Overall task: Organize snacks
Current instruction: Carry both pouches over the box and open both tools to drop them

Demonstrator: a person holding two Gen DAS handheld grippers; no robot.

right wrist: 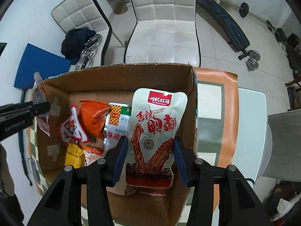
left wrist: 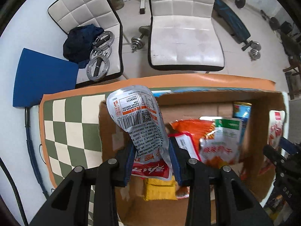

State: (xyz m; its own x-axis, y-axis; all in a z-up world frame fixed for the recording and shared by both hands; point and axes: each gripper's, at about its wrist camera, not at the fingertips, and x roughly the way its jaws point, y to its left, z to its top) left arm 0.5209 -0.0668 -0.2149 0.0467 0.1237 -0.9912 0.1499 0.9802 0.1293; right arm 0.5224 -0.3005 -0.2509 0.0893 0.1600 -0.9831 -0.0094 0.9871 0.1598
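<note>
Right gripper [right wrist: 150, 158] grips pouch [right wrist: 156, 131] marked "xiangla yachi"; left gripper [right wrist: 24, 113] lettered "GenRobot.AI"

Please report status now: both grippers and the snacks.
Left hand-held gripper shut on silver pouch. Right hand-held gripper shut on duck-wing pouch. Both over box. Nothing blocking.

2 white quilted chairs with black trim stand beyond the table: near chair [left wrist: 186, 43], seat bare; left chair [left wrist: 84, 9] holding a dark blue bundle of cloth [left wrist: 80, 39] and 3 chrome rings [left wrist: 100, 56] stacked beside it. Blue pad [left wrist: 43, 79] lies on the white table edge, left. Green-and-cream checkered mat [left wrist: 71, 131] with orange border covers the table. Floor behind: dumbbell [left wrist: 138, 41], blue weight bench [right wrist: 223, 20], more dumbbells [right wrist: 253, 60] at right.
</note>
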